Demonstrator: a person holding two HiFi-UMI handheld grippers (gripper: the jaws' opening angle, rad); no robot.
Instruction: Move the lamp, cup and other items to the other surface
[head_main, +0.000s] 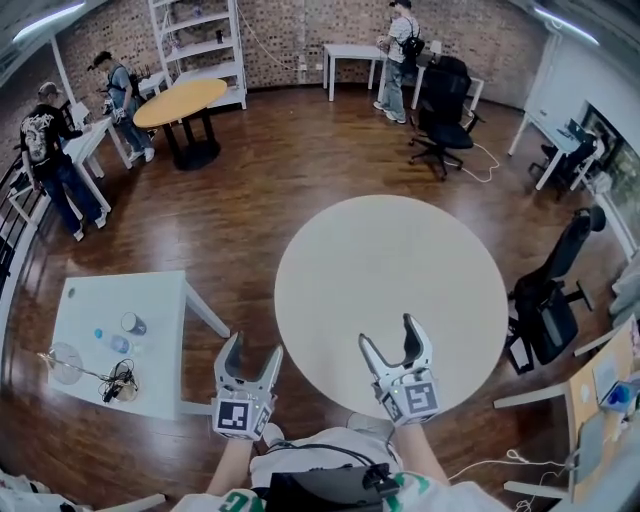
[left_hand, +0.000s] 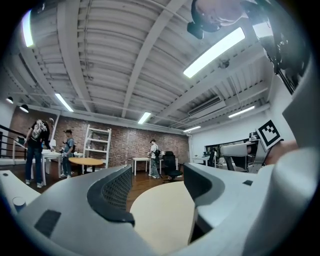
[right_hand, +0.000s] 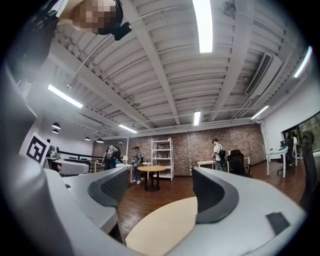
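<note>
A white square table (head_main: 150, 300) stands at the left of the head view. On it are a cup (head_main: 133, 324), a small clear bottle (head_main: 118, 344), a lamp with a round head (head_main: 65, 362) and a dark tangle of cable (head_main: 120, 384). A bare round beige table (head_main: 390, 270) lies right in front of me. My left gripper (head_main: 253, 347) hovers between the two tables, open and holding nothing. My right gripper (head_main: 388, 333) is over the round table's near edge, open and holding nothing too. Both gripper views look level across the round table (left_hand: 160, 210) (right_hand: 165, 225), with nothing between the jaws.
Black office chairs stand at the right (head_main: 550, 300) and at the back (head_main: 445, 120). A wooden round table (head_main: 180, 100) and a white shelf (head_main: 200, 40) are far back left. People stand at the left wall (head_main: 50, 150) and the far desk (head_main: 400, 50). Cables trail on the wood floor.
</note>
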